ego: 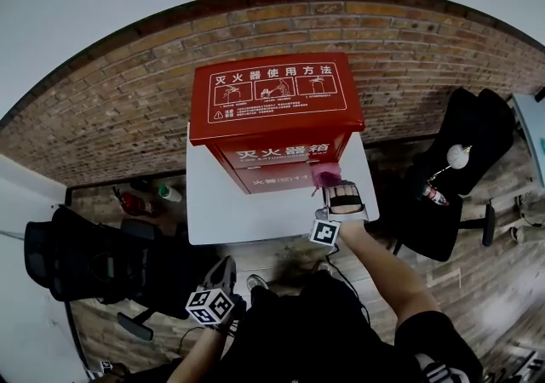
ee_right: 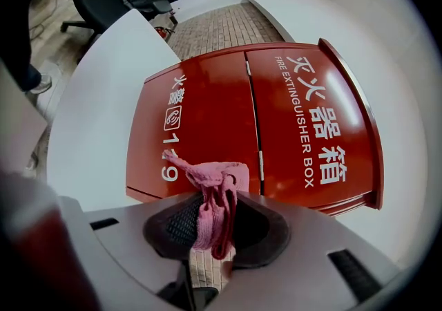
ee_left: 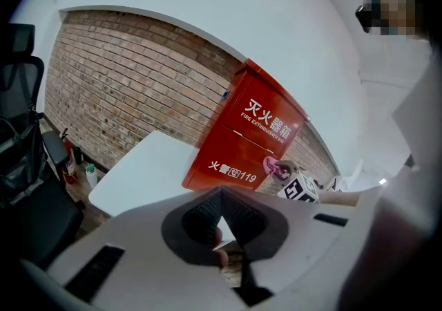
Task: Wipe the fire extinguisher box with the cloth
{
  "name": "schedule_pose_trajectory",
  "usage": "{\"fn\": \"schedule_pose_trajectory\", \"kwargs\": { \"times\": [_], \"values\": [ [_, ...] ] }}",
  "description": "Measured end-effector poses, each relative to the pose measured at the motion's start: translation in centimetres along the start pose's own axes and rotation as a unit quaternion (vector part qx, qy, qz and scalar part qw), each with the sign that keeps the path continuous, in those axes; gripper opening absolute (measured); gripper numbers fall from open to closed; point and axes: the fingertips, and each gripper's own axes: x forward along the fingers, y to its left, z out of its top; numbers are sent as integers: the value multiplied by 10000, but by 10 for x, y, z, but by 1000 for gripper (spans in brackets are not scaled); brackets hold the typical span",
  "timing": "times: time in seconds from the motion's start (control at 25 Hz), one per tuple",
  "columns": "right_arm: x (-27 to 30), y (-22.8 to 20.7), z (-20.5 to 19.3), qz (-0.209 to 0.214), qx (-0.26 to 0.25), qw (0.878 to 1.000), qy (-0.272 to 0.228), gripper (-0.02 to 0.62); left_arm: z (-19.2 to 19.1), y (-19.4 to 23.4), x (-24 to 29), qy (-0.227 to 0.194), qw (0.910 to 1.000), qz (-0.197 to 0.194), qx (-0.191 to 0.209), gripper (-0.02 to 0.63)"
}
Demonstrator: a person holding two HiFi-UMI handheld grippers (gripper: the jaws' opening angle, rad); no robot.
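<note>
Pink cloth clamped in right hand-held gripper by box; left hand-held gripper closed; chairs nearby.

- The right gripper is held out ahead of the body on an extended, bare right forearm. Its marker cube sits just behind the jaws, at the wrist end.
- Its jaws are clamped on a bunched pink cloth, which is pinched between the dark pads and sticks out past the tips.
- The left gripper is drawn back close to the torso, well behind the right one. Its own cube sits at the rear, above the left forearm.
- Its jaws are closed, tips meeting, with nothing between them.
</note>
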Motion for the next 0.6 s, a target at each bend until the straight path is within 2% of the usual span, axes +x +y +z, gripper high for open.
{"fn": "schedule_pose_trajectory", "kwargs": {
  "times": [0.6],
  "values": [
    [11, 41, 1, 407, -27, 9991, -93, 104, -8, 8, -2, -124, 9994, 264, -188, 18]
  ]
}}
